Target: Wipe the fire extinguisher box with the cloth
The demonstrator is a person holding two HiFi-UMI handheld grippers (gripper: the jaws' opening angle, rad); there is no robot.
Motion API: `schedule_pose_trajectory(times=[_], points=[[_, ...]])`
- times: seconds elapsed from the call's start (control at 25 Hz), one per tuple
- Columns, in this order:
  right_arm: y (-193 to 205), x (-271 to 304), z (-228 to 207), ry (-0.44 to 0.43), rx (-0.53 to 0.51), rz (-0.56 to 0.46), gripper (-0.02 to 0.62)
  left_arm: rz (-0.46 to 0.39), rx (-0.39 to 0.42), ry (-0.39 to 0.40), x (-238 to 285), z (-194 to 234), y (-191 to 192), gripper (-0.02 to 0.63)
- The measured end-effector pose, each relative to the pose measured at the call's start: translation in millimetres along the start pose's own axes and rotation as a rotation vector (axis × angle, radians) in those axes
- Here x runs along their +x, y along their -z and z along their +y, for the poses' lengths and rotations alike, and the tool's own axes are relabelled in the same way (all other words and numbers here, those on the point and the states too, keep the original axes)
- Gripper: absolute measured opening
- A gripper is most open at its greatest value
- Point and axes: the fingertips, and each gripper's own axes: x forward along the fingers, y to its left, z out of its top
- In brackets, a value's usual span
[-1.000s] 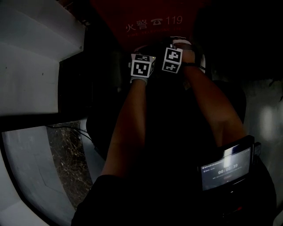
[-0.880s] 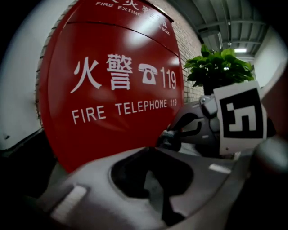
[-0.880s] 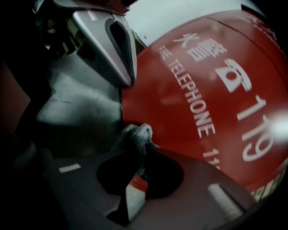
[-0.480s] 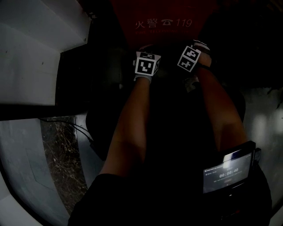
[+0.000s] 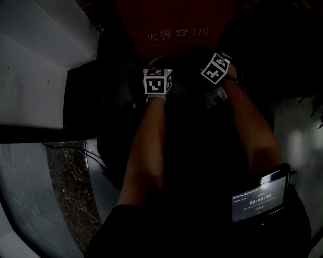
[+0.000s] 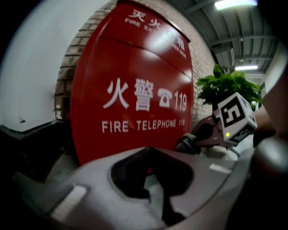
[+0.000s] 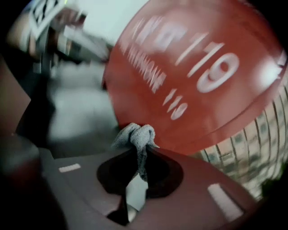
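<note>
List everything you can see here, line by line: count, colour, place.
fire extinguisher box: one, red with white lettering, straight ahead of both tools, against the wall.
cloth: one, grey, bunched at the right tool's tips, close to the box front.
brick wall: one, brownish, behind the box.
plant: one, green, beside the box in the left gripper view.
ceiling lights: two seen, white, overhead.
screen: one, dark with a lit display, lower right in the head view.
left tool: one, grey, jaws together, empty.
right tool: one, jaws clamped on the cloth.
forearms: two, bare, reaching to the tools.
</note>
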Motion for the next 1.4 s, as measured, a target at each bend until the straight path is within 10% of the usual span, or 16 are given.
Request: schedule_pose_trajectory(times=[0.2, 0.6, 0.92, 1.4], points=[[-80, -82, -10, -0.172, 0.373, -0.443, 0.029, -0.189, 0.06, 0.0, -47, -14, -72, 0.003], [-121, -207, -41, -0.3, 0.599, -1.005, 0.029, -0.329, 0.22, 0.145, -112, -57, -151, 0.003], [-139, -205, -18, -0.349, 0.596, -1.109, 0.029, -0.403, 0.036, 0.151, -114, -39, -137, 0.003], [-135, -198, -13, -0.32, 0.56, -1.081, 0.031, -0.396, 0.073, 0.197, -107, -59, -130, 0.003]])
